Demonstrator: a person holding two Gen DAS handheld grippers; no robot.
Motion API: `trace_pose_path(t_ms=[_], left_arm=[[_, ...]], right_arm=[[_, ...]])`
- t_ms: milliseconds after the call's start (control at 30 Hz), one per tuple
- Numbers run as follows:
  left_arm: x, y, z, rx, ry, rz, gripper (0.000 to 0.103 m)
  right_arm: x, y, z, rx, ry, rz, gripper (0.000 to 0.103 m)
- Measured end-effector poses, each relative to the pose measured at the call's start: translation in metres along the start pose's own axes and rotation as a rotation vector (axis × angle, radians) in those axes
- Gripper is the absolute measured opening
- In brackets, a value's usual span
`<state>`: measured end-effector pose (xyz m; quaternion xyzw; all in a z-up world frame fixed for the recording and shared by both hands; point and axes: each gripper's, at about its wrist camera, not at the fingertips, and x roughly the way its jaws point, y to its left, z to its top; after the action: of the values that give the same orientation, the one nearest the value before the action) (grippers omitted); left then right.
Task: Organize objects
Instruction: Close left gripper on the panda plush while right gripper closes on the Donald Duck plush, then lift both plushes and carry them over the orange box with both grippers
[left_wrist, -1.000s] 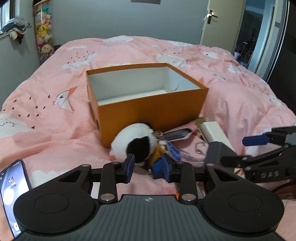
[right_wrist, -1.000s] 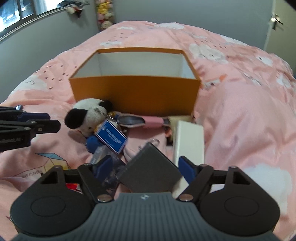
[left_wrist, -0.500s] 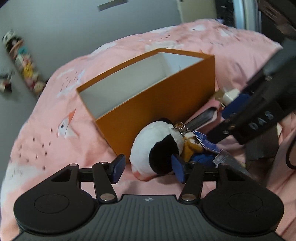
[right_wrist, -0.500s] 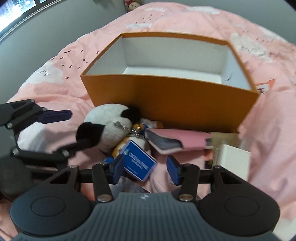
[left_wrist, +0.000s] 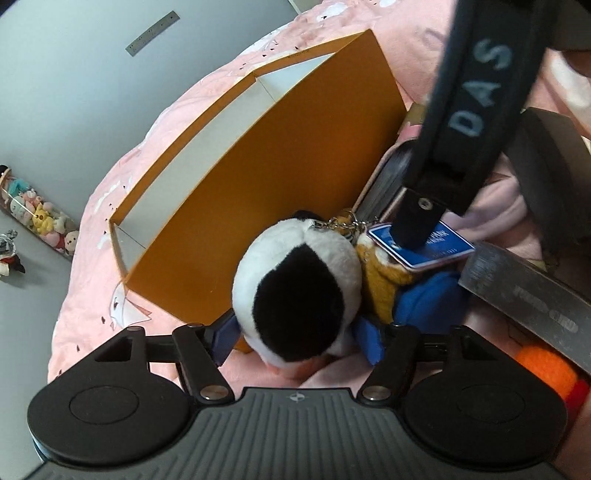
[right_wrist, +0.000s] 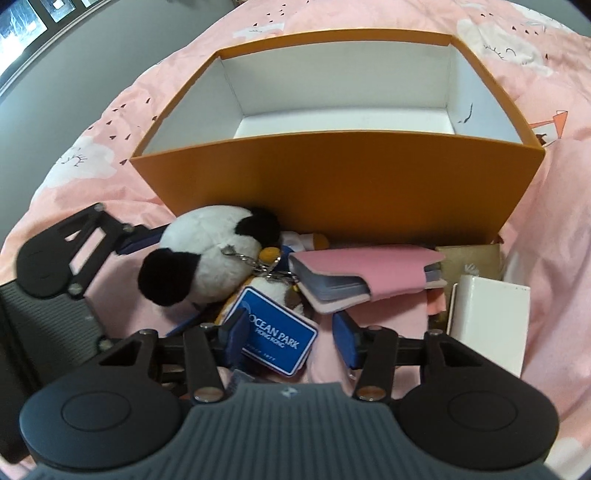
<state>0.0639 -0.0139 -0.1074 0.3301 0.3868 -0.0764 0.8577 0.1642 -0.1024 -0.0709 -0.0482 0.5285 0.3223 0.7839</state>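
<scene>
Left gripper (left_wrist: 297, 341) spread wide, fingers either side of the panda plush (left_wrist: 297, 291), no firm clamp visible. Right gripper (right_wrist: 290, 341) likewise apart, one finger (right_wrist: 236, 336) touching the blue Ocean Park tag (right_wrist: 275, 338). One orange box (right_wrist: 332, 184), one pink wallet (right_wrist: 365, 277), one white case (right_wrist: 487, 321). Box's white floor visible from right wrist only.

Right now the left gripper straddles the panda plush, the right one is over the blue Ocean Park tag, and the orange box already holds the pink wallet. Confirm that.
One detail is wrong: the orange box is empty, as the right wrist view shows. The pink wallet lies on the bedspread in front of it. The rest holds: the left gripper straddles the panda plush, and the right gripper is over the blue Ocean Park tag.
</scene>
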Motion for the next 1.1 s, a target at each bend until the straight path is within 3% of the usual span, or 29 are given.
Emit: trace_pose_path(t_ms=[200,300,500,600,767,833,967,1100], left_arm=[[0.001,0.008,-0.006,-0.062,-0.018,-0.015,0.072],[-0.013,0.022,-0.010,-0.154,-0.019,-0.041,0.070],[-0.062,0.083,-0.016,-0.461,0.008,-0.181,0.070],[-0.086,0.117,-0.018,-0.592,0.057,-0.271,0.070],[-0.103,0.153,-0.017,-0.661,0.119,-0.428,0.070],[-0.094,0.153,-0.016,-0.681,0.127,-0.467,0.070],[-0.046,0.131,-0.020,-0.698,0.207,-0.425,0.071],[-0.025,0.125,-0.025,-0.734,0.165,-0.418,0.072]], right_arm=[[0.002,0.005,-0.001,-0.002,-0.001,-0.006,0.054],[-0.003,0.009,-0.002,-0.013,-0.012,0.002,0.054],[-0.018,0.024,0.000,-0.070,-0.050,0.017,0.053],[-0.019,0.029,0.006,-0.095,-0.046,0.028,0.053],[-0.004,0.035,0.013,-0.124,0.003,0.031,0.054],[0.005,0.035,0.014,-0.124,0.022,0.027,0.053],[0.025,0.031,0.014,-0.099,0.066,0.005,0.054],[0.032,0.025,0.014,-0.066,0.070,0.003,0.054]])
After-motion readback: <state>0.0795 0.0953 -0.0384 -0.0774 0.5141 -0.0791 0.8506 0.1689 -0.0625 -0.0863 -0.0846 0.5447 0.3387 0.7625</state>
